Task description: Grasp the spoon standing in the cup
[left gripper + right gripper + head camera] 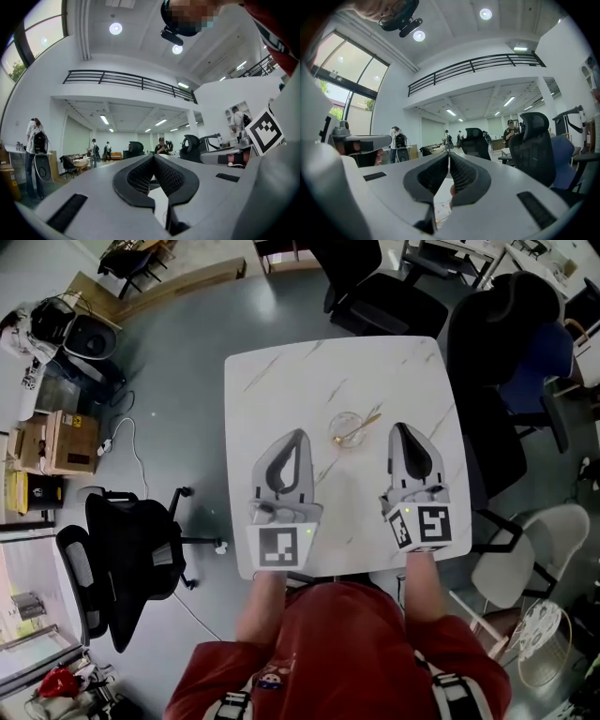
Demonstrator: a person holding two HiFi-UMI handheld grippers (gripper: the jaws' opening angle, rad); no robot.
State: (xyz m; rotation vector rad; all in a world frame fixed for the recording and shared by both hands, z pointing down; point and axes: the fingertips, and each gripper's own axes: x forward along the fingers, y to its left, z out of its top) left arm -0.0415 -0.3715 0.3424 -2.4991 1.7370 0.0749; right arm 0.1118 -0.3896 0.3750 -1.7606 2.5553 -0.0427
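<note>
Right gripper (401, 427): your jaws are pressed together, tips meeting, nothing between them.
Left gripper (298, 435): your jaws here are closed too, and empty.
Cup (345, 430): on the table (281, 381), between your two tips, at 9 o'clock from the right one, apart from both.
Spoon (361, 427): stands in the cup, handle leaning out toward 2 o'clock.

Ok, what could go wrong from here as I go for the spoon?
The right gripper is shut, just beside the spoon; unless its jaws open first, they may shove the handle aside. The spoon leans in a glass cup, so a sideways nudge could tip the cup.
</note>
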